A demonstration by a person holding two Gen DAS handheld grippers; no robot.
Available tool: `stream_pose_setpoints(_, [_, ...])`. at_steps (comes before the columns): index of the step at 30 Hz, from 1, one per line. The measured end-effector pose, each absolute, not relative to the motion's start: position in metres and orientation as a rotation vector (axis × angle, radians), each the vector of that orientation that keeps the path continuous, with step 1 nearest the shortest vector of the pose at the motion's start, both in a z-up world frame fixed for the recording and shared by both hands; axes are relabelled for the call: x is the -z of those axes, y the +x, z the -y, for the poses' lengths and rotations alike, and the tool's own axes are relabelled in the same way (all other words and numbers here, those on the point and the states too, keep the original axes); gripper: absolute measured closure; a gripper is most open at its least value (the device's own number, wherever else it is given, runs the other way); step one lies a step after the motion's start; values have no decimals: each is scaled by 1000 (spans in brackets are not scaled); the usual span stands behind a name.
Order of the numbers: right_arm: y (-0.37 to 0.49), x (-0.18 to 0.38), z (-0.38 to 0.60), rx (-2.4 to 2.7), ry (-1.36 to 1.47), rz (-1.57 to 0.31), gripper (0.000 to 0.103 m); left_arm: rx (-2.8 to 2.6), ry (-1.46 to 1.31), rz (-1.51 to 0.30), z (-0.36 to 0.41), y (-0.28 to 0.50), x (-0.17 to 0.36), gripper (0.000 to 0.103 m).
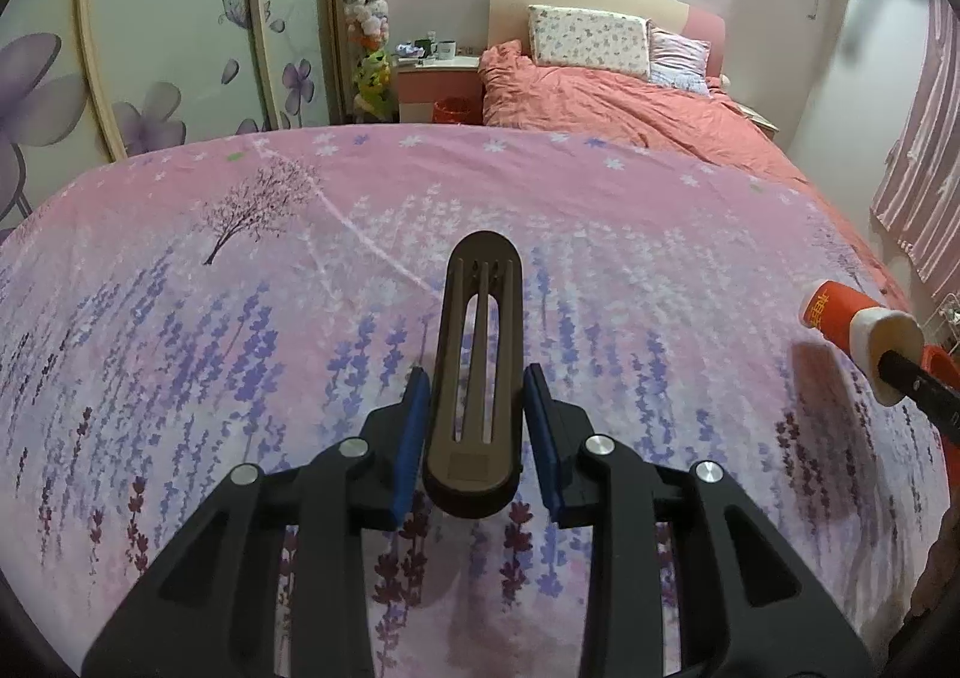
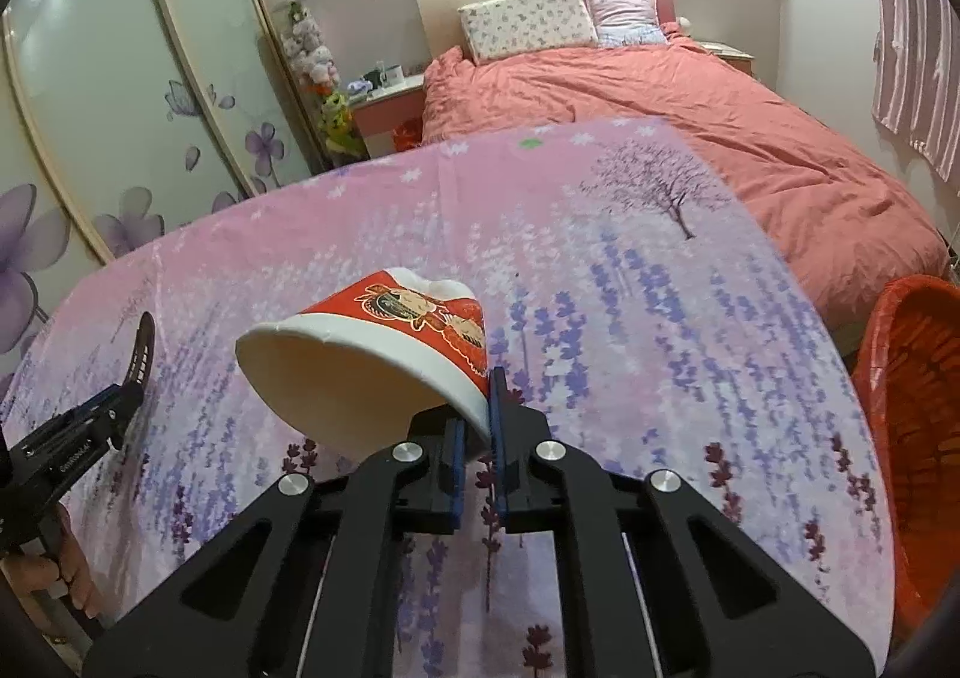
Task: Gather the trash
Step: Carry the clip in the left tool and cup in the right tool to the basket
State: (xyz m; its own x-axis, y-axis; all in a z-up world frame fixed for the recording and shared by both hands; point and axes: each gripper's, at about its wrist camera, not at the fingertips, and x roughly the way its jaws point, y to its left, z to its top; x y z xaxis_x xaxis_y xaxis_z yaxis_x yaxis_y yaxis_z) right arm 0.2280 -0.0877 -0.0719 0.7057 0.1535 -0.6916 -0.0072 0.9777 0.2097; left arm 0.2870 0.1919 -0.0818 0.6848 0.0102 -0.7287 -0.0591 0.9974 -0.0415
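A red and white paper cup (image 2: 384, 354) sits at the centre of the right wrist view, tipped on its side with its open mouth toward the lower left of the frame, raised above the worktop (image 2: 630, 318). The right tool (image 2: 475, 432) is clenched on the cup's rim, one blue pad inside the wall and one outside. In the left wrist view the same cup shows at the right edge, a dark finger reaching into its mouth. At the centre of that view a brown slotted comb-like piece (image 1: 477, 372) lies lengthwise between the blue pads (image 1: 414, 426) of the left tool (image 1: 477, 414), its rounded far end pointing toward the top of the frame; the pads stand right at its sides, but whether they press on it cannot be told. In the right wrist view this piece juts up at the left edge, and below it a hand (image 2: 72, 564) holds the left tool's handle. The worktop wears a pink cloth printed with lavender stalks and a bare tree. A red mesh basket (image 2: 912, 414) lined with red plastic stands at the right edge of the right wrist view, beside the worktop. Beyond, in the upper part of both frames, lies a bed (image 1: 630, 102) with a salmon duvet and two pillows.
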Motion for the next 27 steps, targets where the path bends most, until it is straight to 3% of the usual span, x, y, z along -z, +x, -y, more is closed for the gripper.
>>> stream_pose_setpoints(27, [141, -16, 156, -17, 263, -522, 96, 182, -27, -612, -86, 222, -39, 71])
